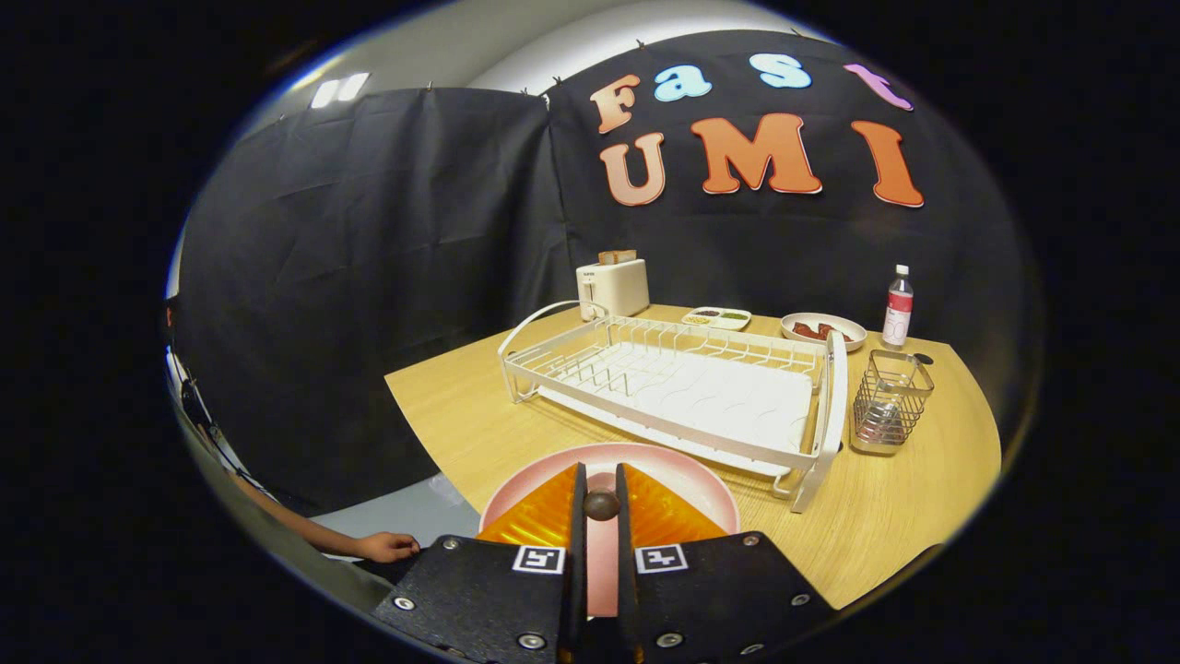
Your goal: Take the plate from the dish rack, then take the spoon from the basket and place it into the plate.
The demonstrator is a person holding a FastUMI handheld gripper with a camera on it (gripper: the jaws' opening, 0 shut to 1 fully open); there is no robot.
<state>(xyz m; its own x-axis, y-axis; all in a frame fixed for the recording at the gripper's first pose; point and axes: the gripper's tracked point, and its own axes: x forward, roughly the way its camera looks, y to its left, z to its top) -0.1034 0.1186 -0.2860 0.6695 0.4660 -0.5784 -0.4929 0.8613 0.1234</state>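
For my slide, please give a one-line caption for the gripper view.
Gripper shut on a dark-knobbed spoon above the pink plate, with the dish rack beyond.

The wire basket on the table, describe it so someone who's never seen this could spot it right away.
Start at the long white dish rack on the wooden table. Just off its end, on the side nearer the bottle, stands the wire basket. It is the one see-through mesh container, small, upright and metallic, well beyond the claw, whose fingers sit nearly closed over the pink plate.
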